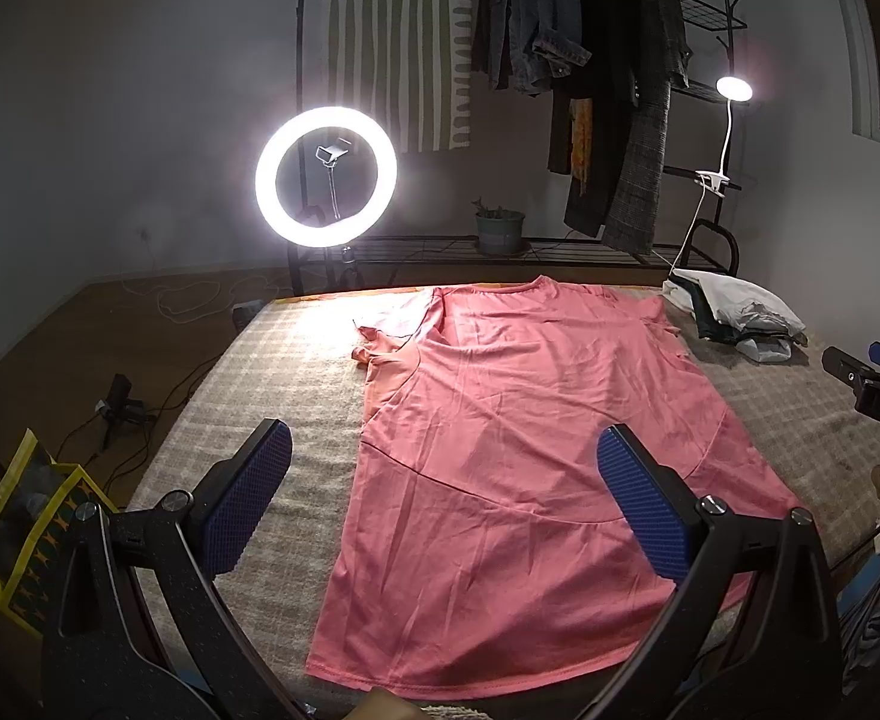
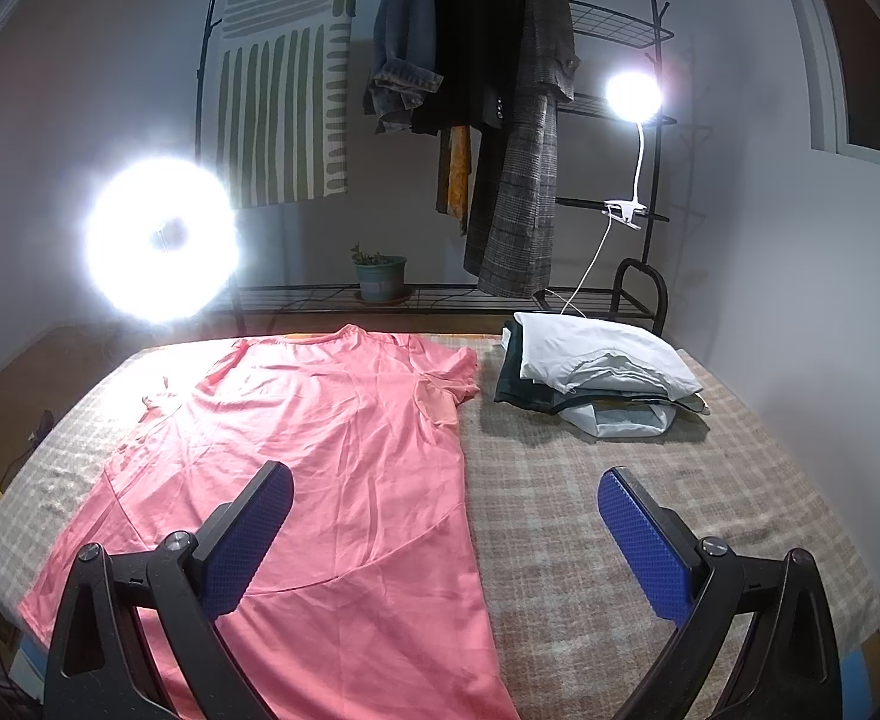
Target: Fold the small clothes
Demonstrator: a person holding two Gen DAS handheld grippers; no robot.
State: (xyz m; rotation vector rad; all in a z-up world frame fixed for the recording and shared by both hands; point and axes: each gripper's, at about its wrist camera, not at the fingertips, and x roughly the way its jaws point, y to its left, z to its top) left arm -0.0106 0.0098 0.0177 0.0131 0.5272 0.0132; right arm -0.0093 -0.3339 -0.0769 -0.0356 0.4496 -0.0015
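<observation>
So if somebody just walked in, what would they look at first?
Probably the big salmon-pink T-shirt, spread flat across the middle of the checked beige blanket with its hem nearest the cameras. Next, the glowing white ring light standing beyond the far left corner of the blanket. After that, the pile of folded white and dark clothes at the far right, beside the shirt's sleeve.
</observation>
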